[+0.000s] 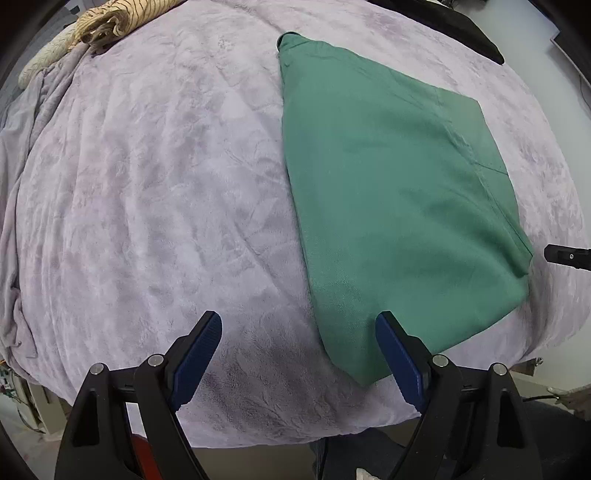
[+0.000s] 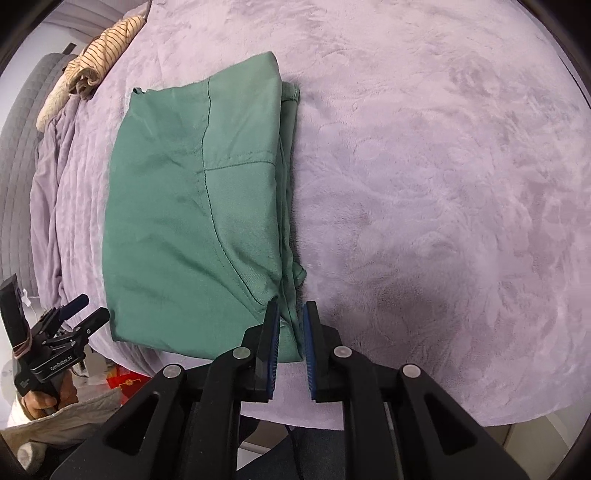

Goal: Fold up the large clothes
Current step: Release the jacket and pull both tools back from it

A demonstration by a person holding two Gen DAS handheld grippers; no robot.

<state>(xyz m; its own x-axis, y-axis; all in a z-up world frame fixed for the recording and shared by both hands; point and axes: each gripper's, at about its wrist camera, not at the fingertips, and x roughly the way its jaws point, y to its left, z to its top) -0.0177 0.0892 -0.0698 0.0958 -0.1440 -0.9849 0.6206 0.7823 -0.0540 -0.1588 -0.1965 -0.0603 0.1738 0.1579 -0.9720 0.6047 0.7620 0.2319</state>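
The green garment [image 2: 192, 206] lies folded into a compact rectangle on the lilac plush blanket [image 2: 424, 166], close to the near edge of the bed. It sits flat and mostly smooth, with dark stitched seams crossing its top face. Several layered edges are stacked unevenly along its right side, where a small loose tab pokes out near the lower corner.

Your right gripper [image 2: 290, 314] hangs over that near right corner. Its blue pads are drawn close but not fully together, with a narrow gap between them. The cloth edge shows in that gap, yet from this angle you cannot tell for sure whether the pads still bite it. If they do, lifting would likely drag the top layers up and undo the fold. The stacked edges on that side look the most ready to slide apart.

Your left gripper [image 1: 299, 332] stands spread wide and empty above the near left corner. One pad is over the blanket and the other over the cloth. Closing there would probably catch blanket pile along with the garment.

The fold also lies near the blanket's drop-off, so a careless nudge could push it toward the edge.

At the far corner of the bed a striped cream cloth [image 1: 99, 22] is bundled, well apart from the work.
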